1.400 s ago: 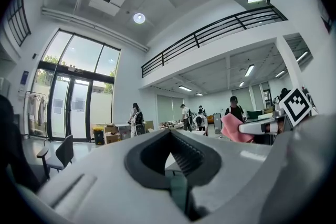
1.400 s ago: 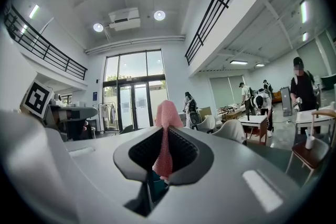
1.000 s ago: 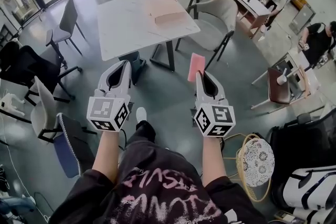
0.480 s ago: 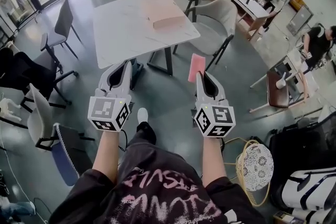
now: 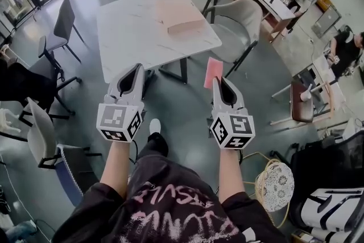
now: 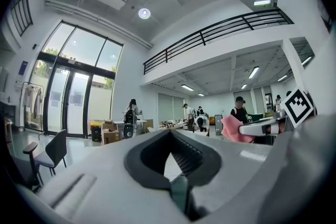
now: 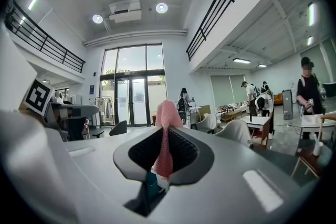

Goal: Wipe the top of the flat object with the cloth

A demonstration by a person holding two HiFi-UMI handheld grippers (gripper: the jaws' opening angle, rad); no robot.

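Head view: drawing closer to the white surface point(image 5: 131, 28), now looming larger and nearer than a second ago, with the flat object point(image 5: 177, 14) lying on its far right part, well apart from both grippers. Carrying the pink cloth point(image 5: 213, 72) upright in the right gripper point(image 5: 219, 82), fingers clenched on its lower end. Keeping the left gripper point(image 5: 133, 74) empty, fingers pressed together. Not wiping yet; probably needing more approach before laying cloth on the flat top.
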